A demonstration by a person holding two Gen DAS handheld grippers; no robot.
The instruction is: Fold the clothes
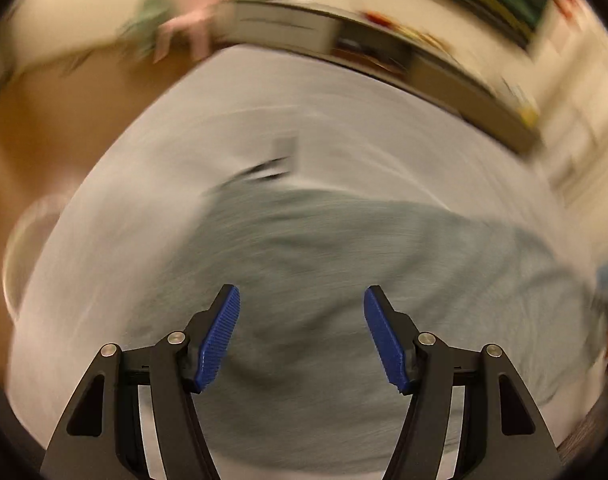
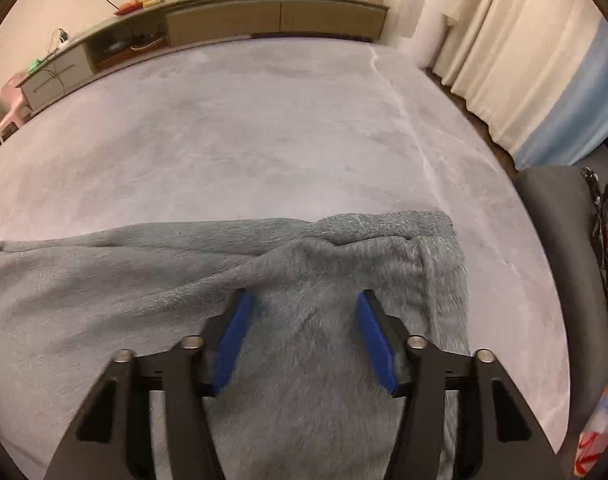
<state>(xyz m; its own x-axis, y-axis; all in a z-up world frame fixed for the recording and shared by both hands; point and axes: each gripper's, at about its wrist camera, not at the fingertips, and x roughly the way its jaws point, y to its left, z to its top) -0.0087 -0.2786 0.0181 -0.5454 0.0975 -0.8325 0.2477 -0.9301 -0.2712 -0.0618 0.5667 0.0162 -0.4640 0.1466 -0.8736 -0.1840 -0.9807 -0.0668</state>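
Left wrist view is smeared with motion blur, so I can read no writing in it; a small dark tag-like mark (image 1: 270,168) sits just beyond the garment's far edge, too blurred to identify. I count one grey fleecy garment (image 1: 343,264), spread on the pale grey carpet (image 1: 152,152). My left gripper (image 1: 302,300) is spread wide, both blue pads (image 1: 220,336) bare, nothing between them, the garment below; I cannot tell whether the tips touch it.

The right wrist view is sharp. No label or brand is legible there either; the items on the long low cabinet (image 2: 264,16) against the far wall are too small to read. The same single garment (image 2: 184,280) lies across the near carpet (image 2: 264,128), rumpled, one thicker folded corner at its right end. My right gripper (image 2: 305,300) is also wide open, its two fingertips (image 2: 369,312) pressed down into the fleece, clamping nothing. Cream curtains (image 2: 503,60) hang at far right.
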